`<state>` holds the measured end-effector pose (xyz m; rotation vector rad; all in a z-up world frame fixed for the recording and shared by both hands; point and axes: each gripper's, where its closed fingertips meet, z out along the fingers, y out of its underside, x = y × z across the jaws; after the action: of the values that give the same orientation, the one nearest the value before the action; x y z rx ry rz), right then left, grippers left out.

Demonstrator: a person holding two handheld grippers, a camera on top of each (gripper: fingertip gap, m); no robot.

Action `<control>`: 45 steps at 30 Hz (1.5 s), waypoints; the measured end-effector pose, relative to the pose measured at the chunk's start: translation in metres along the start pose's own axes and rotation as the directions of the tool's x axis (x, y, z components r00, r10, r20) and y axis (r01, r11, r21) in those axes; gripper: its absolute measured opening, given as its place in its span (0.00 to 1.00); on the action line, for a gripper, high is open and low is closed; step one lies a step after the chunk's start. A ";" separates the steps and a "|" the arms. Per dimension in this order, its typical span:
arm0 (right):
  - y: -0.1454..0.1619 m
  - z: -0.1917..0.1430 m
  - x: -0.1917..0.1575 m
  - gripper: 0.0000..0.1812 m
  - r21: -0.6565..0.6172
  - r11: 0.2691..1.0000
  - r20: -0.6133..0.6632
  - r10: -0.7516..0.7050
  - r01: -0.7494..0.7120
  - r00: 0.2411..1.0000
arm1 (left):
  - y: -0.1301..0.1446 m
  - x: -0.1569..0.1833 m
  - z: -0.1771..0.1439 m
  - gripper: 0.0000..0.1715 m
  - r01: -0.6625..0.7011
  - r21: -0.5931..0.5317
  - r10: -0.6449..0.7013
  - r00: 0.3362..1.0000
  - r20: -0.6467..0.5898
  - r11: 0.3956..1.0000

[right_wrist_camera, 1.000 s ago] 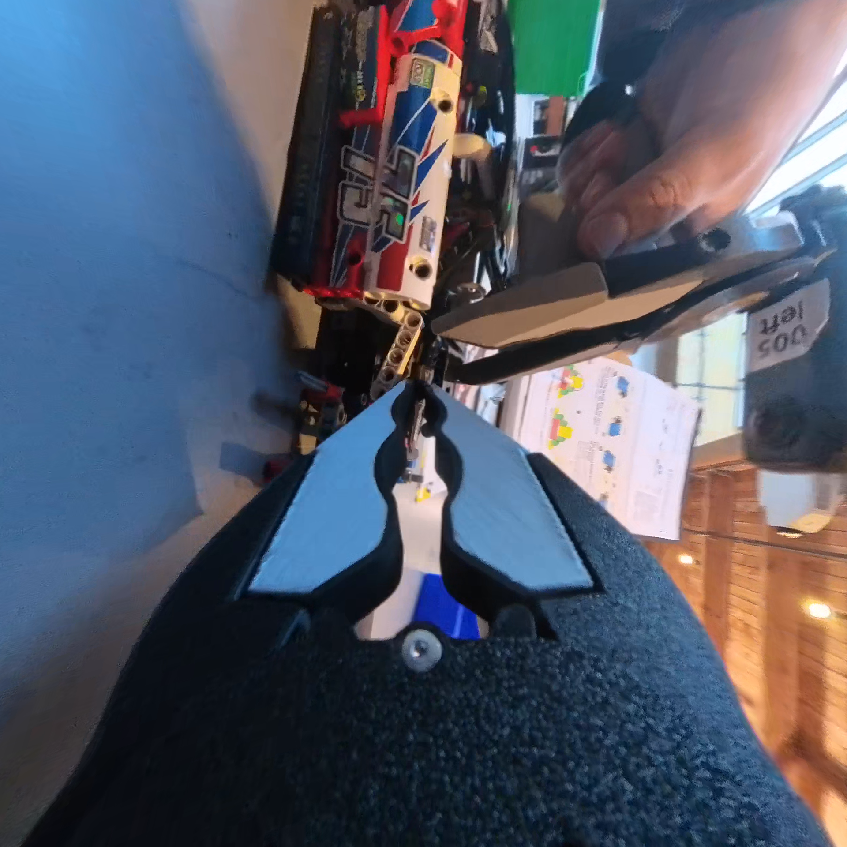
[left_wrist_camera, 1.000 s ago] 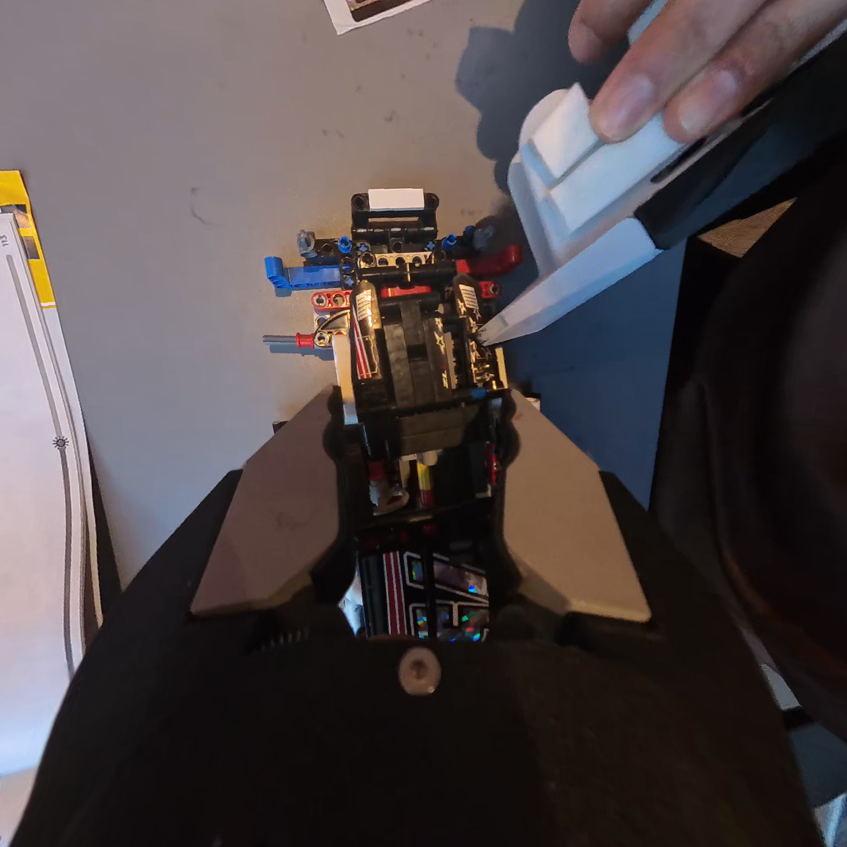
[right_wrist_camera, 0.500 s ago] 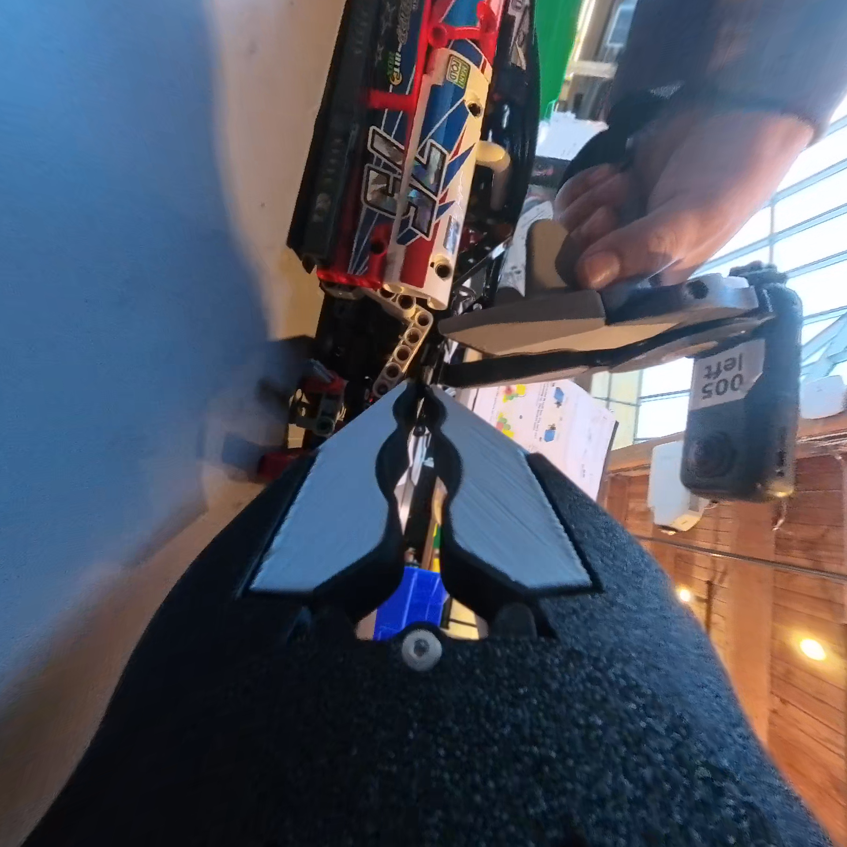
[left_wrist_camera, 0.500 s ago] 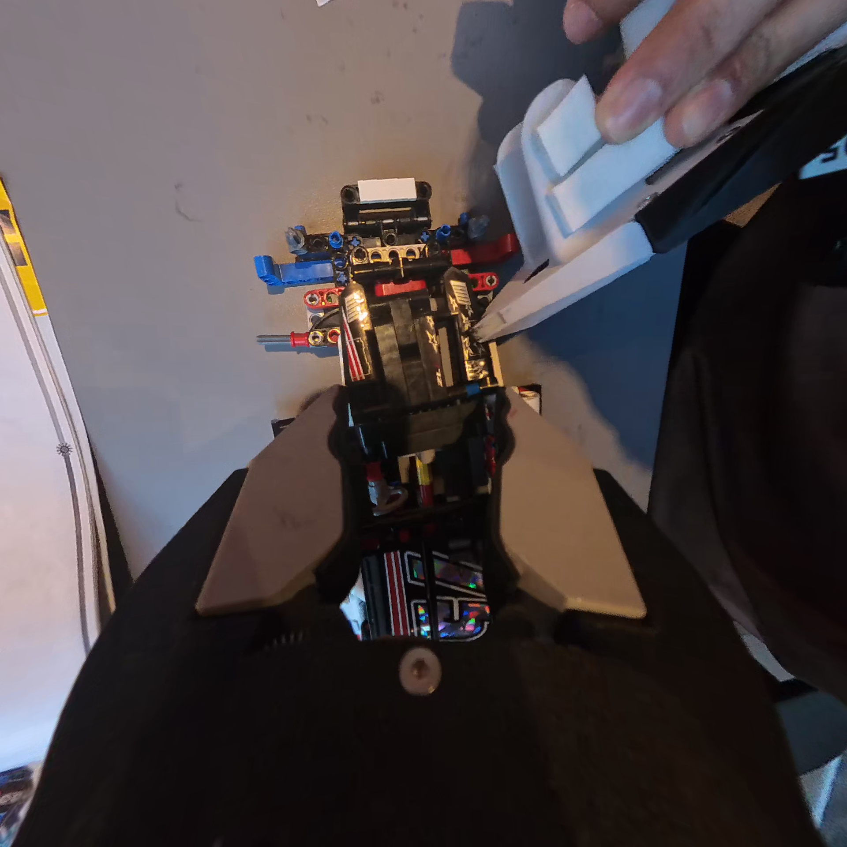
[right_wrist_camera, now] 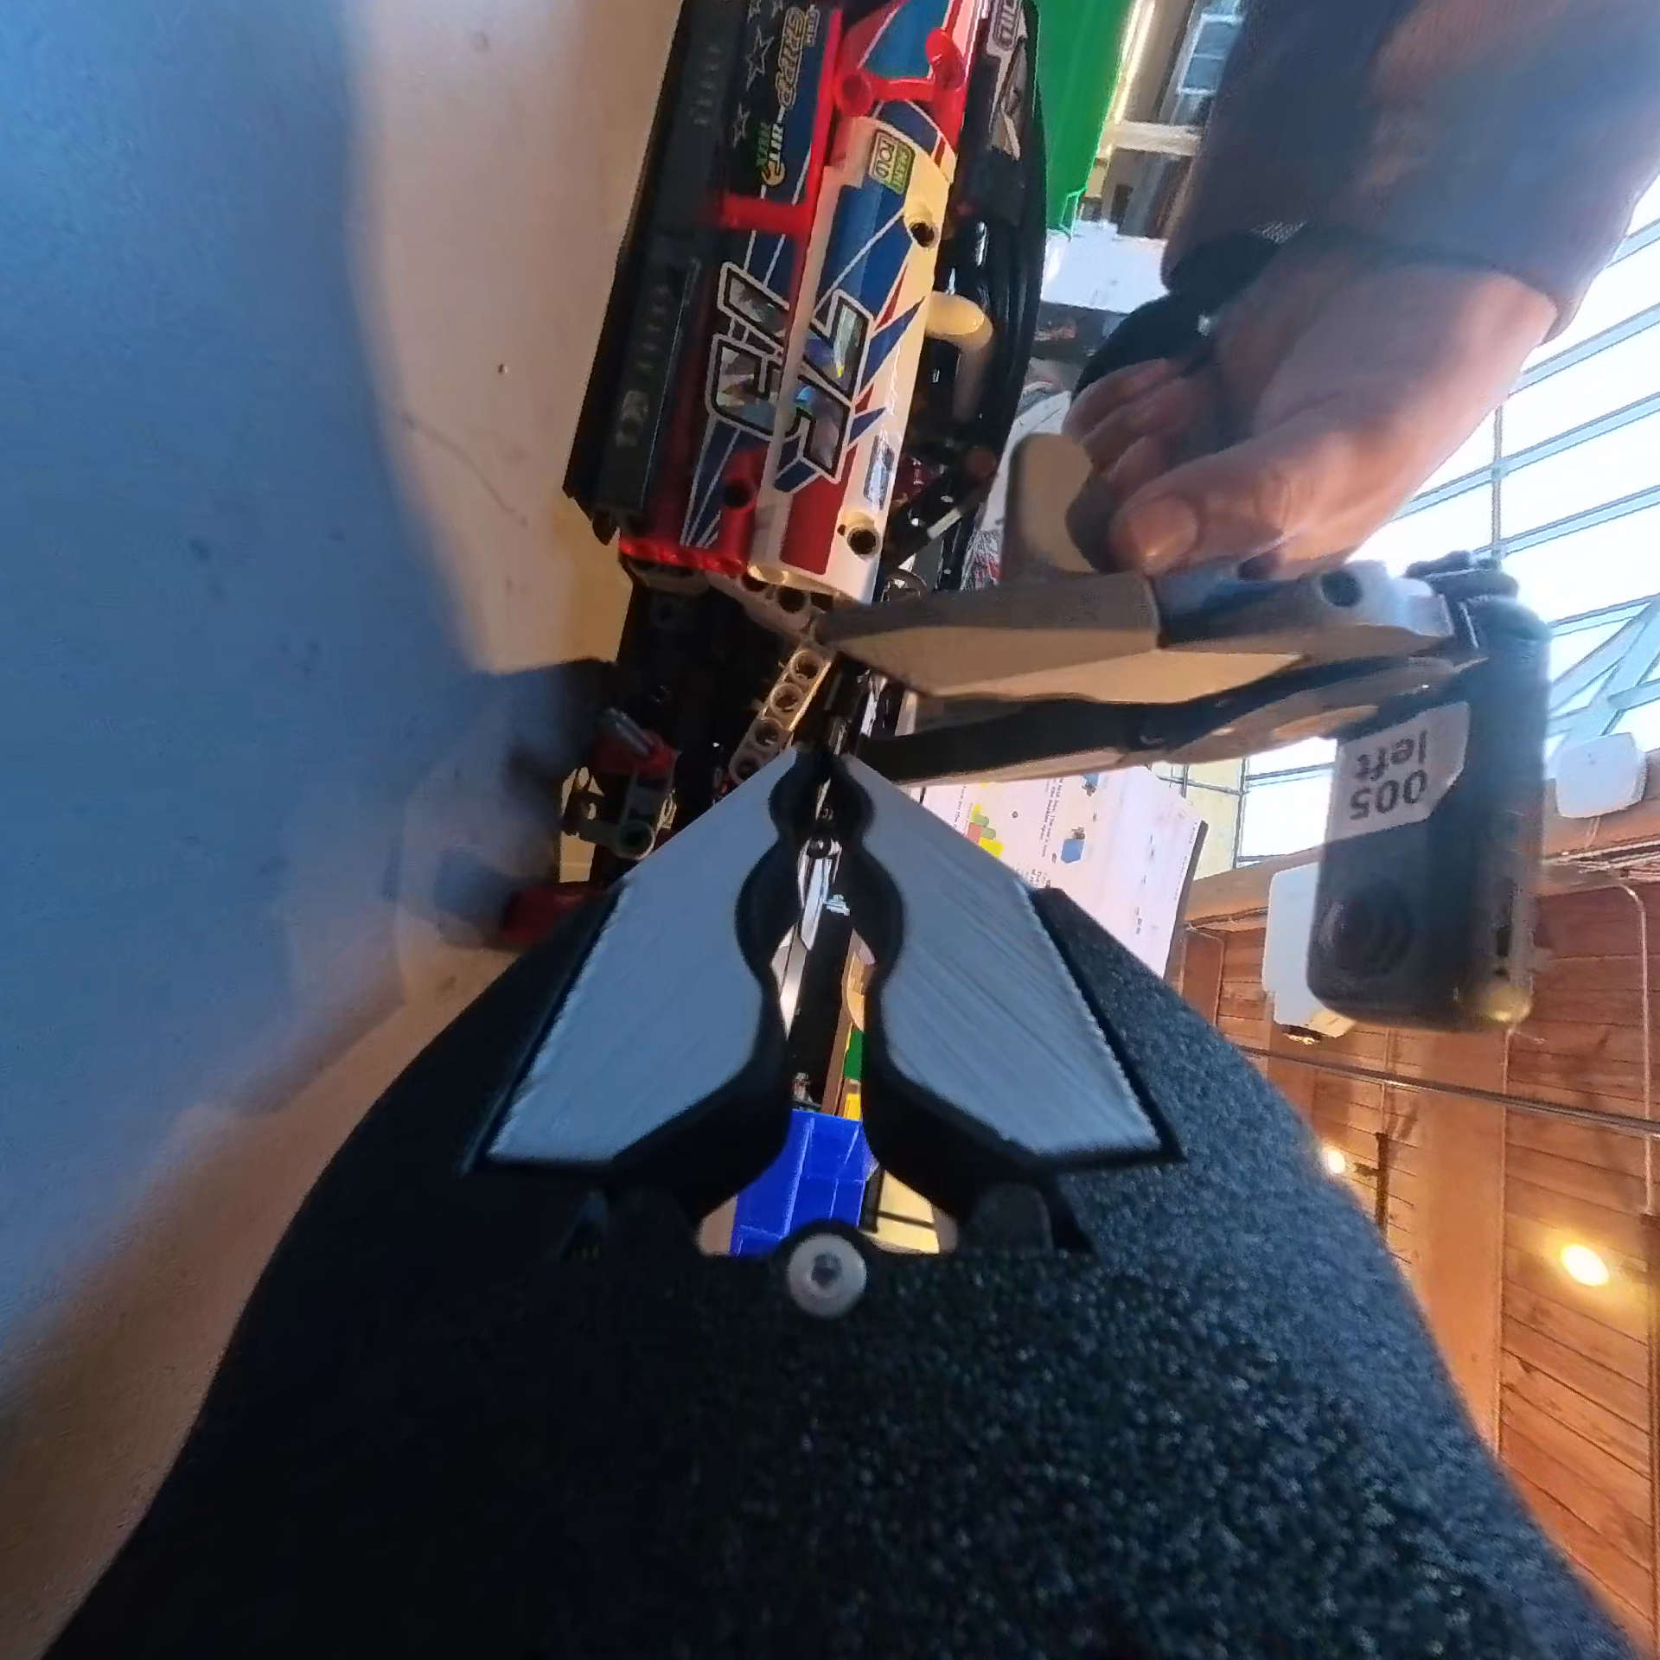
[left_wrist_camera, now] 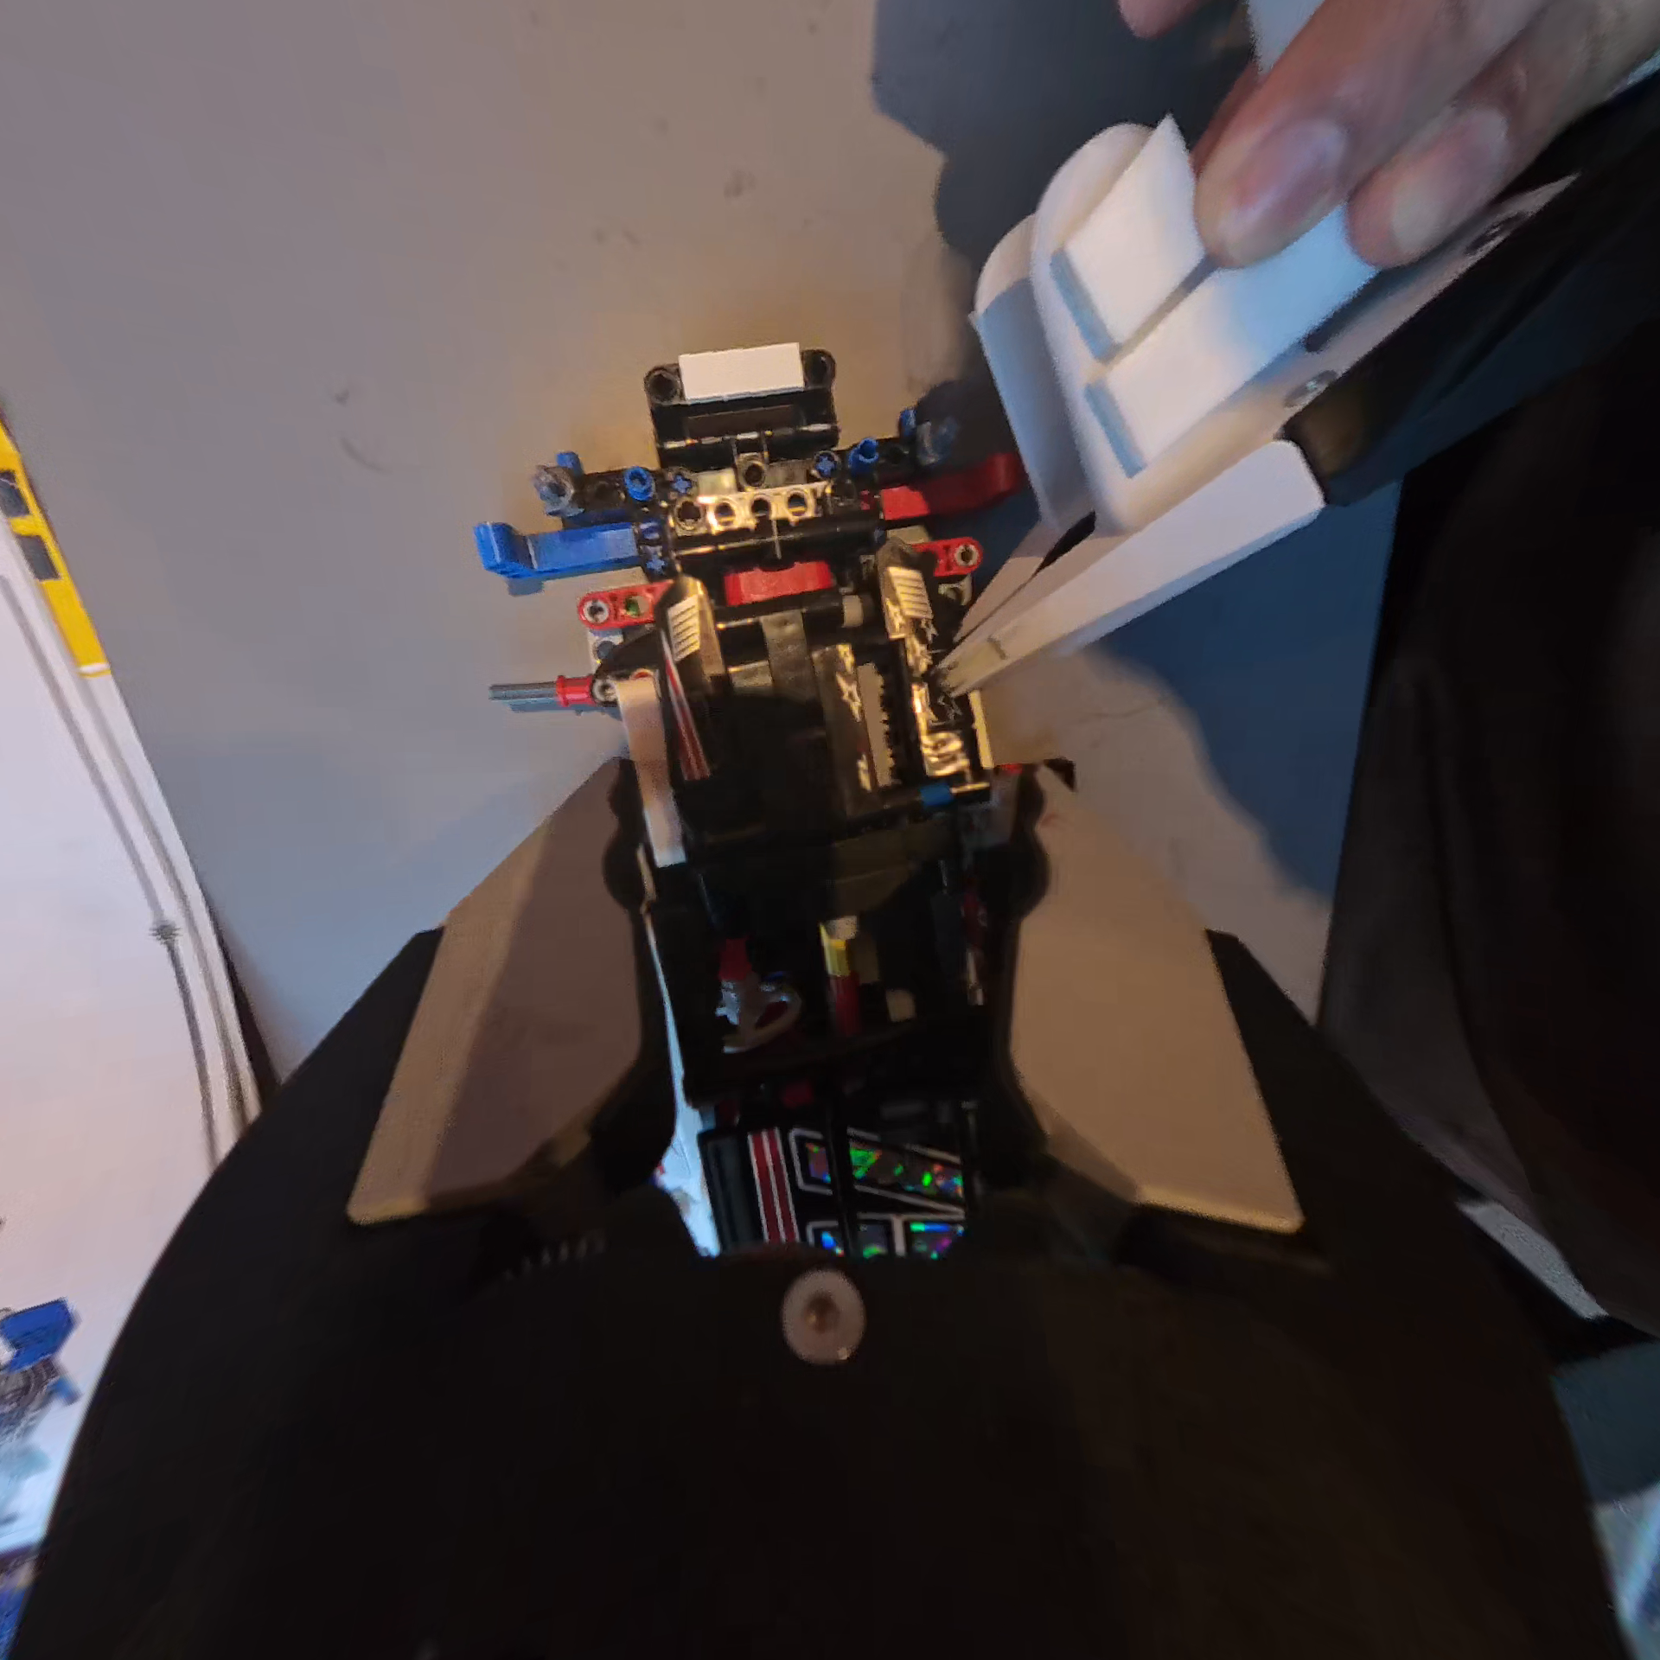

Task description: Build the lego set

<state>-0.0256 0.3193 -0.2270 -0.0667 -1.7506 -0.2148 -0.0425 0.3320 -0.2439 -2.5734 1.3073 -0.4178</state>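
Note:
The lego car [left_wrist_camera: 772, 647] is black with red, blue and white parts and shiny stickers, and its far end rests on the grey table. My left gripper [left_wrist_camera: 826, 790] is shut on the car, one finger on each side of its body. My right gripper [left_wrist_camera: 966, 674] comes in from the upper right, fingers together, tips touching the car's right side. In the right wrist view the right gripper [right_wrist_camera: 822, 763] is shut at the car's [right_wrist_camera: 808, 359] grey beam. The left gripper [right_wrist_camera: 853, 692] clamps the car from the right. I cannot tell whether a small piece sits between the right tips.
An instruction booklet [left_wrist_camera: 81, 898] lies on the table at the left and also shows in the right wrist view [right_wrist_camera: 1078, 862]. Loose blue pieces [left_wrist_camera: 31, 1338] lie at the bottom left. A person's hand [right_wrist_camera: 1302, 404] holds the left gripper. A blue brick [right_wrist_camera: 808, 1177] shows behind the right fingers. Less than 4 cm separates the two grippers' tips.
The left gripper keeps its hold on the car. The right gripper's tips stay at the car's right side and have slid slightly along it. The right view has swung and shows more of the car.

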 end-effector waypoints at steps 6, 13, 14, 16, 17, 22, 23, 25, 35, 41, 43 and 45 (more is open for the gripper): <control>-0.001 -0.001 0.000 0.01 0.003 1.000 -0.014 -0.019 0.019 1.000 | 0.000 -0.001 -0.001 0.43 0.014 0.012 -0.014 1.000 0.008 1.000; -0.001 -0.001 0.000 0.01 0.008 1.000 -0.021 -0.022 0.022 1.000 | 0.001 0.000 -0.004 0.43 0.025 0.028 -0.023 0.998 -0.060 0.999; -0.001 -0.002 0.000 0.01 0.008 1.000 -0.024 -0.026 0.026 0.999 | 0.001 0.000 -0.005 0.42 0.028 0.029 -0.026 0.997 -0.066 0.999; -0.001 -0.002 0.000 0.01 0.008 0.999 -0.031 -0.039 0.039 0.999 | 0.001 0.001 -0.005 0.43 0.031 0.031 -0.029 0.996 -0.081 0.999; -0.001 -0.002 0.000 0.01 0.010 0.999 -0.035 -0.047 0.047 0.998 | 0.000 0.000 -0.005 0.42 0.039 0.034 -0.036 0.996 -0.087 0.999; -0.002 -0.002 0.000 0.01 0.019 0.996 -0.057 -0.091 0.092 0.994 | -0.002 -0.002 -0.007 0.40 0.094 0.052 -0.086 0.986 -0.145 0.994; -0.002 -0.002 0.000 0.01 0.016 0.995 -0.061 -0.095 0.096 0.994 | -0.002 -0.002 -0.007 0.40 0.089 0.051 -0.081 0.987 -0.137 0.995; -0.002 -0.003 0.000 0.01 0.011 0.994 -0.073 -0.107 0.108 0.992 | -0.002 -0.001 -0.007 0.40 0.085 0.045 -0.079 0.989 -0.121 0.995; -0.001 -0.002 0.000 0.01 0.023 0.992 -0.086 -0.118 0.121 0.989 | -0.001 0.001 -0.007 0.38 0.067 0.034 -0.063 0.993 -0.104 0.997; 0.001 0.000 -0.002 0.01 0.033 0.993 -0.091 -0.112 0.116 0.989 | 0.000 0.001 -0.006 0.35 0.052 0.015 -0.050 0.995 -0.092 0.999; -0.001 -0.001 -0.001 0.01 0.043 0.989 -0.107 -0.133 0.139 0.985 | 0.000 0.003 -0.006 0.35 0.039 0.018 -0.037 0.994 -0.106 0.999; -0.003 -0.004 0.001 0.01 0.046 0.983 -0.143 -0.167 0.175 0.975 | 0.001 0.005 -0.007 0.36 0.031 0.024 -0.028 0.992 -0.125 0.999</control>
<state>-0.0229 0.3153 -0.2256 0.1398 -1.6228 -0.2871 -0.0425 0.3270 -0.2373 -2.5848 1.2956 -0.6061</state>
